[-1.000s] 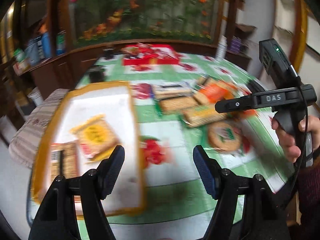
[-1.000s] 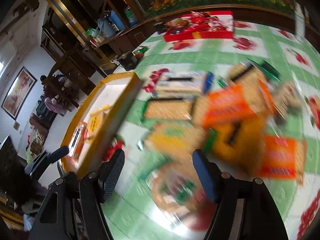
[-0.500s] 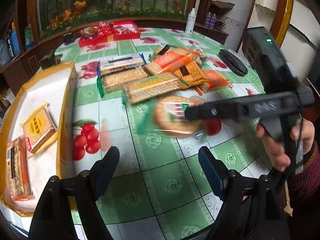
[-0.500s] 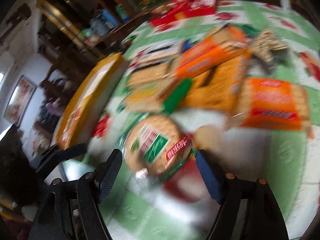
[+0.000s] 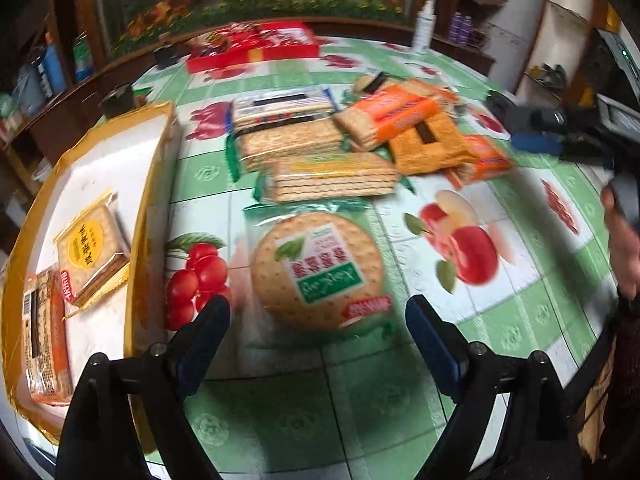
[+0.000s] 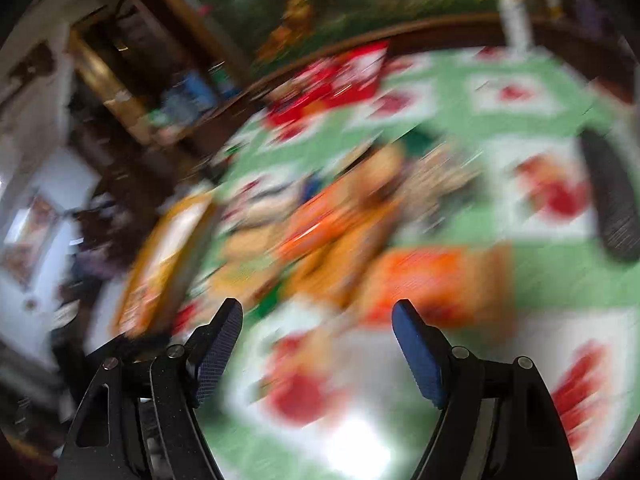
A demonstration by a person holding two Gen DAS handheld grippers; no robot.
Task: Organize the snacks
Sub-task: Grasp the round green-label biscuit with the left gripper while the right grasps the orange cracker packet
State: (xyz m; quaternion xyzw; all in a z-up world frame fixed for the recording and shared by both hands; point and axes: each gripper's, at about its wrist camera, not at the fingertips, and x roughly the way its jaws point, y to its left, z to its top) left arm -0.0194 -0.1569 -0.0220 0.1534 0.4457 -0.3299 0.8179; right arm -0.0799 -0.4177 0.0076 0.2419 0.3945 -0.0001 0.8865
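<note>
Looking along the left wrist view, the left gripper (image 5: 318, 320) is hanging over a round biscuit pack (image 5: 318, 270) that is lying flat on the fruit-print tablecloth (image 5: 500, 320), just right of the yellow-rimmed tray (image 5: 150, 200). Its jaws have just been opening and are standing wide on either side of the pack's near edge, gripping nothing. The pack is looking light, its clear film slippery and crinkly, the large biscuit inside probably brittle, so a pinch on the wrapper's flat sealed margin is seeming safer than squeezing across the disc. It is showing a tan biscuit behind a green and red label. Beyond it, rectangular cracker packs (image 5: 332, 176) are lying heaped together, and two packets are already sitting in the tray.

Turning to the right wrist view, everything is smearing with blur. The right gripper (image 6: 318, 316) is holding nothing, its jaws having just been opening too and standing well apart above bare tablecloth near an orange packet (image 6: 432, 276).
</note>
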